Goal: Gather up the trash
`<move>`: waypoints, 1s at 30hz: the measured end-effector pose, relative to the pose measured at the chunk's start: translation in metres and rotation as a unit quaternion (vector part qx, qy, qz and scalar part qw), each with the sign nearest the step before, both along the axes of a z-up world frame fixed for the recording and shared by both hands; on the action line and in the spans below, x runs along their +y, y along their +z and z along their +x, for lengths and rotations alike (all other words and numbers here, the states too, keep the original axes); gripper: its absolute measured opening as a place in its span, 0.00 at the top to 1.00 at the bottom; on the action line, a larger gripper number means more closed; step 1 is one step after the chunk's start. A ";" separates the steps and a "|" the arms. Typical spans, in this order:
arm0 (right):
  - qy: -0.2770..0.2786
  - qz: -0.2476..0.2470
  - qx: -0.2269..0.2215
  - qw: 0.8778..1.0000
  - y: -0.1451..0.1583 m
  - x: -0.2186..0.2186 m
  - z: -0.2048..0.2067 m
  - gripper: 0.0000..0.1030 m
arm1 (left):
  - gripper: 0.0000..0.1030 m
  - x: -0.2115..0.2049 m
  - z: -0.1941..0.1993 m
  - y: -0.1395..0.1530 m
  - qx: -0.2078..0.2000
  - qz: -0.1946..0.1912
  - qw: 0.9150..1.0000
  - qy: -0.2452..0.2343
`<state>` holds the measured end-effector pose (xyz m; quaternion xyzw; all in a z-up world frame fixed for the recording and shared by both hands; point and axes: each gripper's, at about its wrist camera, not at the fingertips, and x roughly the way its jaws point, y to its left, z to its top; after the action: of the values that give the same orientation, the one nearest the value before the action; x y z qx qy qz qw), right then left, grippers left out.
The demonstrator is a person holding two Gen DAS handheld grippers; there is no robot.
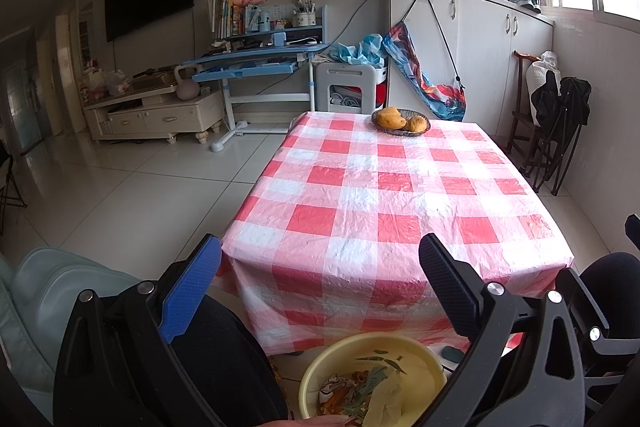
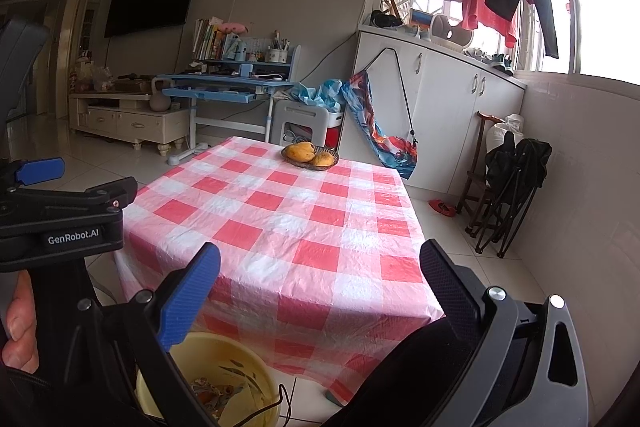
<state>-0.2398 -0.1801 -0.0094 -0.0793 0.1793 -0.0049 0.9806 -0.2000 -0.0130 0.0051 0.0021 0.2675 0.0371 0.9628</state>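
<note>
Both grippers held low at the near end of the worktop (image 1: 384,195), nothing in either. Left gripper (image 1: 320,291): jaws spread wide, empty. Right gripper (image 2: 320,291): jaws spread wide, empty. Yellow bin (image 1: 424,351) sits on the floor below the near worktop edge, between the person's knees; trash (image 1: 360,391) (peels, leaves, scraps) lies in its bottom. Worktop has a red-white check cloth; only a fruit dish (image 1: 400,121) at the far end. A hand (image 2: 20,323) grips the left gripper's handle in the right view.
</note>
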 end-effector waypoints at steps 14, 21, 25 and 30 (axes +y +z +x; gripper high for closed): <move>0.001 -0.001 0.001 1.000 -0.002 0.001 -0.001 0.07 | 0.07 -0.001 0.000 0.001 0.001 0.000 1.000 -0.001; 0.001 -0.001 0.002 1.000 -0.002 0.001 0.000 0.07 | 0.07 -0.001 0.000 -0.001 0.001 0.001 1.000 -0.003; 0.001 -0.002 0.002 1.000 -0.003 0.001 -0.001 0.07 | 0.07 -0.002 -0.001 -0.002 0.001 0.003 1.000 -0.004; 0.001 -0.001 0.002 1.000 -0.003 0.001 -0.001 0.07 | 0.07 -0.002 -0.001 -0.002 0.002 0.003 1.000 -0.003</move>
<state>-0.2409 -0.1791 -0.0120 -0.0808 0.1810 -0.0042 0.9801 -0.2009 -0.0153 0.0034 0.0055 0.2692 0.0346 0.9625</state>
